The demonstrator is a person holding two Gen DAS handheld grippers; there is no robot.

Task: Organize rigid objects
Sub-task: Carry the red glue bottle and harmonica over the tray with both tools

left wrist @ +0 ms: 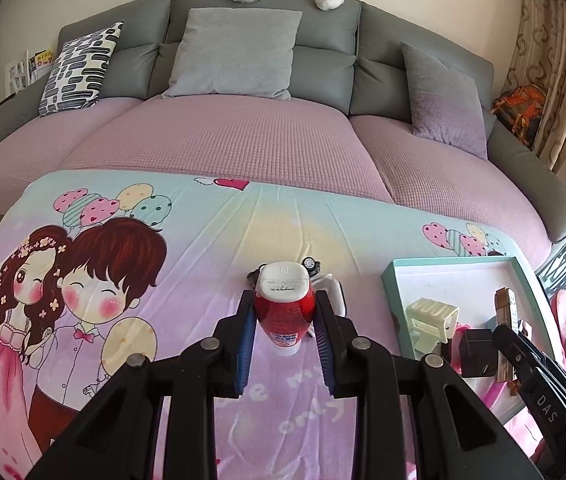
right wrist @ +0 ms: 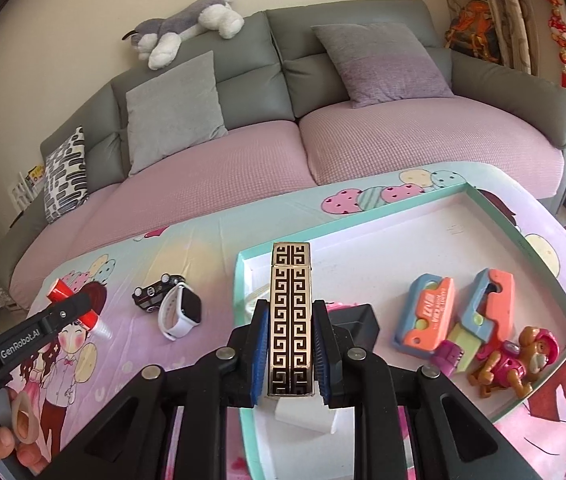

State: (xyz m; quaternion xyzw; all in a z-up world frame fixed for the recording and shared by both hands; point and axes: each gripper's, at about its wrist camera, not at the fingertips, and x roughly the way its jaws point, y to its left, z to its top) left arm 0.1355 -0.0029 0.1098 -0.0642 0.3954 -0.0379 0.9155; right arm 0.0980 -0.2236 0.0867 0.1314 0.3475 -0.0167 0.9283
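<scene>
Right tongs (right wrist: 289,354) are clamped on a gold-and-black patterned lighter (right wrist: 291,316), held upright above the near edge of the teal-rimmed tray (right wrist: 495,208). Left tongs (left wrist: 285,330) are clamped on a red bottle with a white cap (left wrist: 283,304), over the cartoon-print cloth (left wrist: 203,240). Beyond the bottle, a white smartwatch (right wrist: 181,314) and black toy car (right wrist: 155,294) lie side by side on the cloth.

The right tool (right wrist: 287,354) is clamped on a gold-and-black patterned lighter (right wrist: 290,316), held upright over the near left part of a teal-rimmed tray (right wrist: 523,240). In the tray lie two orange-and-blue toys (right wrist: 427,312) and a toy pup figure (right wrist: 523,360). On the cartoon-print sheet (right wrist: 211,240) left of the tray sit a white smartwatch (right wrist: 181,316) and, just beside it, a small black toy car (right wrist: 155,292). At far left the left tool (right wrist: 67,312) grips a red bottle (right wrist: 59,290).
</scene>
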